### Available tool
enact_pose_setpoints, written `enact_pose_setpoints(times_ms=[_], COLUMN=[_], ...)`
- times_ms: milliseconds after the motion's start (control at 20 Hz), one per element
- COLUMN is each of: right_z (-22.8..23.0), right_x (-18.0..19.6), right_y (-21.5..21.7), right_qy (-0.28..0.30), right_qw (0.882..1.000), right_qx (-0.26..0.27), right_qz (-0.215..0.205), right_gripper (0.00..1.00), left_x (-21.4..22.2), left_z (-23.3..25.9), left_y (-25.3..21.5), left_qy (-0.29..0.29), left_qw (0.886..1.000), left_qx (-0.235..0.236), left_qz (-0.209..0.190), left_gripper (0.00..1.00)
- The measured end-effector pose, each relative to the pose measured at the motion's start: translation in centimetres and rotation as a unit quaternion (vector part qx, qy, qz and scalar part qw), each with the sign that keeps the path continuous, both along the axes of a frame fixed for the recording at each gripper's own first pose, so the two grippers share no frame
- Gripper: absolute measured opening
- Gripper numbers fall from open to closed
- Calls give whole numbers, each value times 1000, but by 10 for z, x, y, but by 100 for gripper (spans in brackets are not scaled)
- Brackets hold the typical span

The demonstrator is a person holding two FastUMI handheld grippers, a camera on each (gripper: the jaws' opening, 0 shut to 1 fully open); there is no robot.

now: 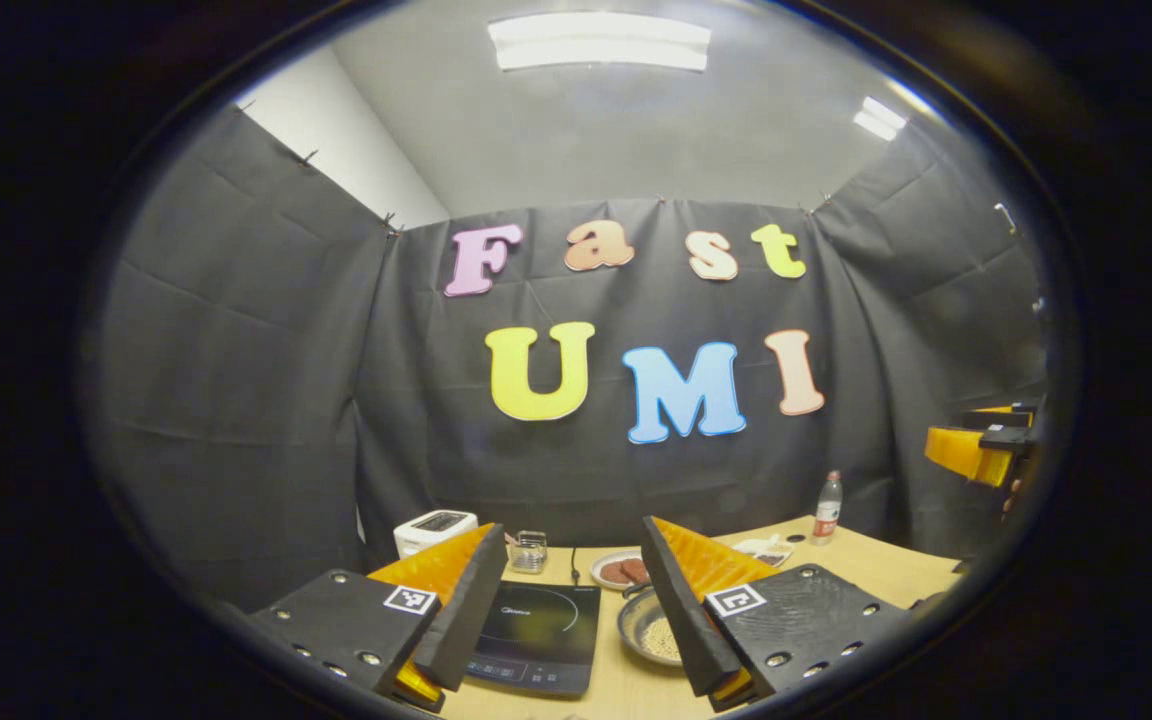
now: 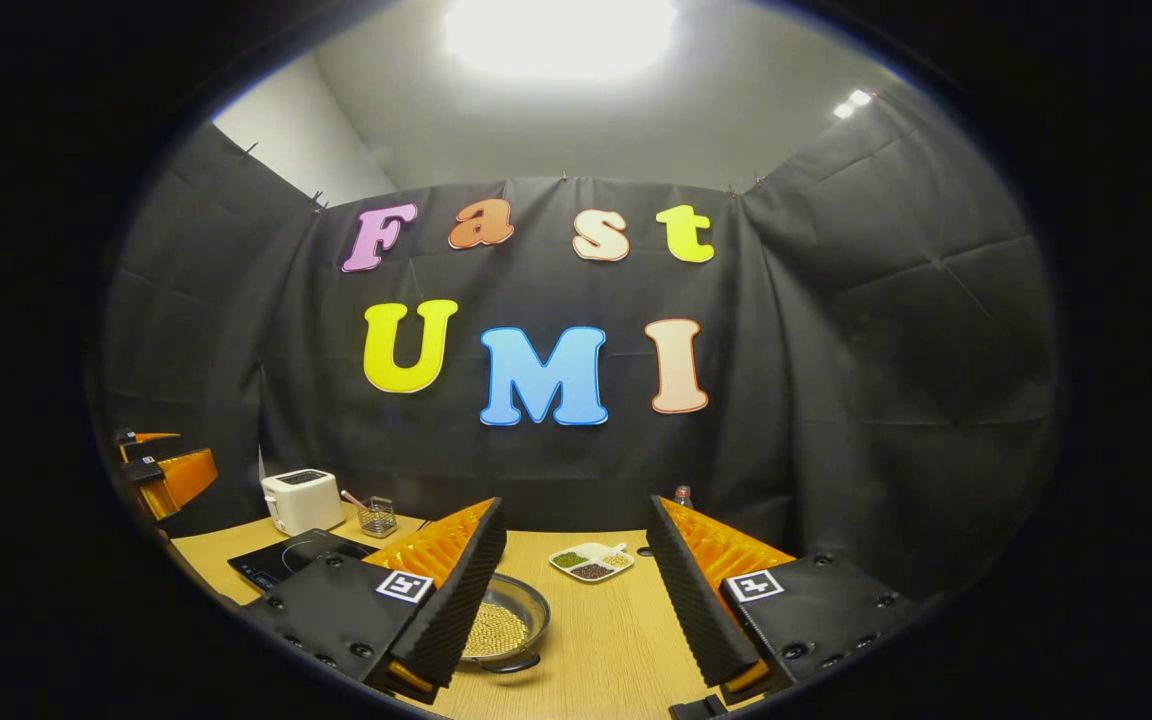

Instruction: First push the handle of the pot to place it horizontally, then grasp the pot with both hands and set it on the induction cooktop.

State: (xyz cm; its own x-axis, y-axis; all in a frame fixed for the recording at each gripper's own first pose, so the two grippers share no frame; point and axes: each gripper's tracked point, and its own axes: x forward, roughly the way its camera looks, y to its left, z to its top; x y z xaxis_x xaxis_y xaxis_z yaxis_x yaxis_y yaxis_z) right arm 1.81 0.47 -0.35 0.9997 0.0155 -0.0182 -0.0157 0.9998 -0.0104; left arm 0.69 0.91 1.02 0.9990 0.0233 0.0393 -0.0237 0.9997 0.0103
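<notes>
Desk (image 2: 616,640): pot (image 2: 501,625) sits beside induction cooktop (image 1: 536,635), not on it.
Left tool (image 1: 566,610): I see it wide, empty.
Right tool (image 2: 576,600): wide, empty, above desk.

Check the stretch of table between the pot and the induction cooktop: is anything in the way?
Nothing visible. In the left gripper view the pot sits right beside the induction cooktop, with only bare table between them. The plate and glass holder stand farther back. Both grippers hang open above the table.
</notes>
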Motion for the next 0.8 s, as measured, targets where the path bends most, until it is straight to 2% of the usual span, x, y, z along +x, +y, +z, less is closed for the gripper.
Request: enact_pose_setpoints(times_ms=[100, 250, 300, 500, 550, 650, 700, 750, 800], right_z=[0, 1, 0, -8, -9, -1, -3, -3, 0], right_x=[1, 2, 3, 2, 4, 5, 3, 4, 6], right_y=[3, 6, 9, 23, 21, 23, 27, 29, 29], right_qy=[1, 0, 3, 20, 19, 6, 10, 9, 4], right_qw=[1000, 1000, 1000, 1000, 1000, 1000, 1000, 1000, 1000], right_qx=[-1, -2, -2, 4, 0, 3, 0, -2, -1], right_qz=[1, -3, 0, 13, 4, 0, 1, -5, -9], right_gripper=[88, 56, 52, 51, 51, 7, 5, 12, 7], left_x=[0, 0, 0, 1, 2, 3, 3, 3, 4], left_z=[-1, -1, -1, -2, -3, -2, -2, -2, -3], left_y=[4, 10, 12, 22, 25, 31, 35, 38, 41], left_qy=[0, -1, -1, -2, -2, -3, -4, -4, -5], left_qw=[1000, 1000, 1000, 1000, 1000, 1000, 1000, 1000, 1000], left_qx=[0, 0, 0, 0, 0, 1, 1, 0, 1], left_qz=[2, 5, 6, 7, 7, 8, 9, 9, 8], left_gripper=[85, 80, 81, 85, 84, 84, 84, 84, 84])
